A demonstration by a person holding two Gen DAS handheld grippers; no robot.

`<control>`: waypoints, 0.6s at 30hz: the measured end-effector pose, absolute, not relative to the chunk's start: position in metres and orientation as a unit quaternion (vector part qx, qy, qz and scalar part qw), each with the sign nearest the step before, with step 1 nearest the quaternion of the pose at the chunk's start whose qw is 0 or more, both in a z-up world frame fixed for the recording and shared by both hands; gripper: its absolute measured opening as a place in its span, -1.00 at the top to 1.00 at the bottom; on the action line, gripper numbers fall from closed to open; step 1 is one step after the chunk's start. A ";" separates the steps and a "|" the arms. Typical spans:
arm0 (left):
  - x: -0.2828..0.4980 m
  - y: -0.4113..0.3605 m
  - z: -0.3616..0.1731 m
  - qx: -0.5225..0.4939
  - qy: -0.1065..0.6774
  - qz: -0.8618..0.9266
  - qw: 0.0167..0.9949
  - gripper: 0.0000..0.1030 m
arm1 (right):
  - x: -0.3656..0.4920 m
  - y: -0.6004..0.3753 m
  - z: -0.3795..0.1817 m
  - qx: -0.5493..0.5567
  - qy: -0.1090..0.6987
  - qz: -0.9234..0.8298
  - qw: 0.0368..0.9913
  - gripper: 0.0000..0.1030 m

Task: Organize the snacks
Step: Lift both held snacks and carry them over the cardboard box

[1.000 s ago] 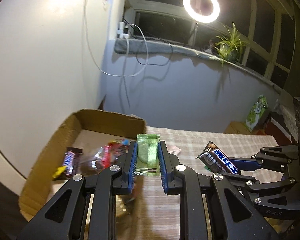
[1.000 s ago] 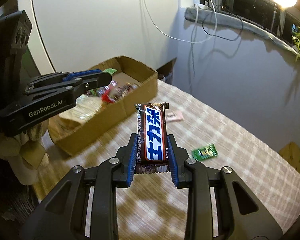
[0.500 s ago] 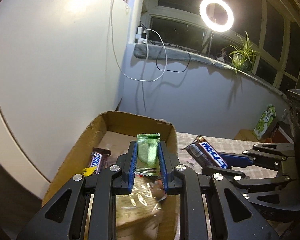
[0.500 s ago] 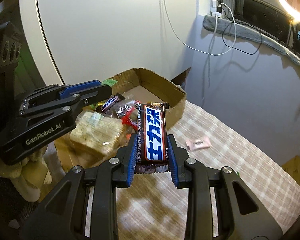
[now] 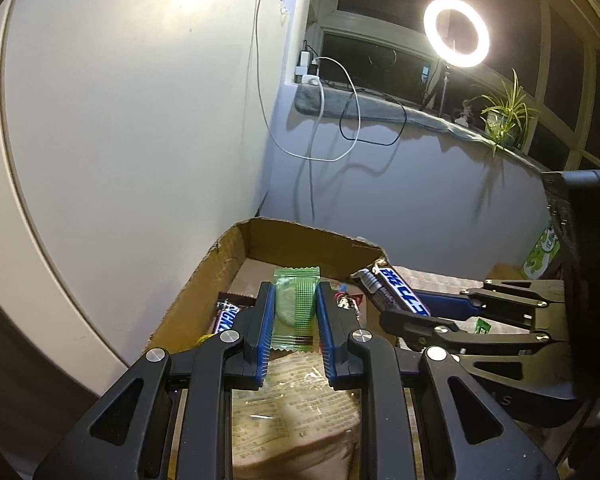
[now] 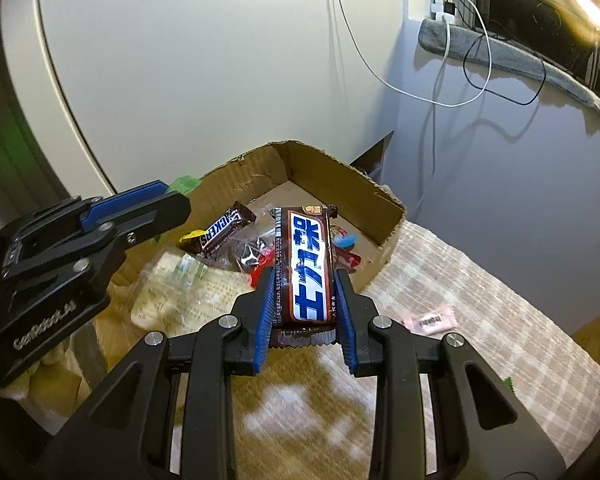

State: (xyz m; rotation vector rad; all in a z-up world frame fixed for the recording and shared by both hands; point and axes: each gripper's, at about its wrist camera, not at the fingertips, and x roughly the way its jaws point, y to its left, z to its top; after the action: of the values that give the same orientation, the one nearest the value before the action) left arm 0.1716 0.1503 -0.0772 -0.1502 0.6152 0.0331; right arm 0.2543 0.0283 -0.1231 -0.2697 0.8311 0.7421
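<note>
My left claw (image 5: 296, 312) grips a green translucent snack packet (image 5: 296, 304) upright between its blue pads, hanging over the open brown cardboard box (image 5: 312, 242). My right claw (image 6: 304, 280) is clamped on a brown chocolate bar with a white-and-blue label (image 6: 308, 268), held just above the box's near right rim at 12 o'clock. Inside the box lie a Snickers bar (image 6: 220, 232) at 10 o'clock, red and clear candy wrappers (image 6: 256, 258), and a large clear bag of beige biscuits (image 6: 180, 288); the far corner floor is bare. On the checked cloth counter (image 6: 480, 308) at 3 o'clock, a small pink packet (image 6: 432, 320) lies well apart from the box.
</note>
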 end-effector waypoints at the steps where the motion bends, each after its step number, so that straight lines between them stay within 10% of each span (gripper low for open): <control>1: 0.171 0.151 -0.077 -0.073 0.302 0.017 0.950 0.63 | 0.256 0.031 -0.125 -0.128 0.395 0.352 0.839 0.42; 18: 0.168 0.154 -0.076 -0.064 0.298 0.041 0.952 0.60 | 0.261 0.046 -0.133 -0.132 0.403 0.352 0.834 0.42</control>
State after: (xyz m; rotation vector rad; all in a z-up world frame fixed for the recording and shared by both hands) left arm 0.1682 0.1542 -0.0764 -0.1299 0.6060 0.0827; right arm 0.2614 0.0459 -0.1333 -0.2799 0.8546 0.7462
